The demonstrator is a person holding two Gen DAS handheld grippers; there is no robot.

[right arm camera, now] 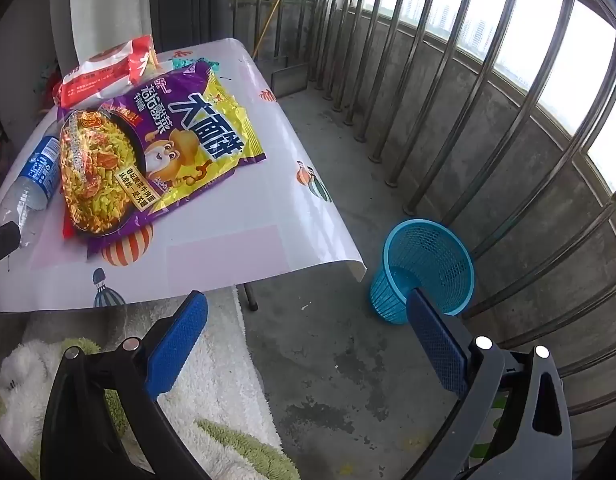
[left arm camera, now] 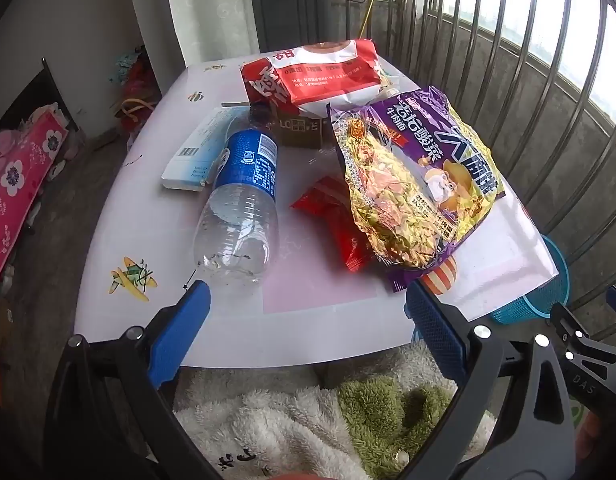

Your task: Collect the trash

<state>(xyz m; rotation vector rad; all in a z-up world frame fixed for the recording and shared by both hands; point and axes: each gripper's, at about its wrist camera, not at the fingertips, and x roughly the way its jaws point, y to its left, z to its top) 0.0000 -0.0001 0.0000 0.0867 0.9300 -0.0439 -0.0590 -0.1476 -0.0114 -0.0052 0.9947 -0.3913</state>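
Note:
Trash lies on a low white table: an empty clear bottle with a blue label, a purple-yellow noodle bag, a small red wrapper, a red-white bag, a cardboard box and a white-blue carton. My left gripper is open and empty at the table's near edge, by the bottle's base. My right gripper is open and empty over the floor, between the table corner and a blue mesh basket. The noodle bag and bottle show there too.
Metal railing bars and a concrete wall run along the right, behind the basket. A fluffy white-green rug lies under my grippers. Pink bedding lies at the far left. The basket also shows at the table's right corner.

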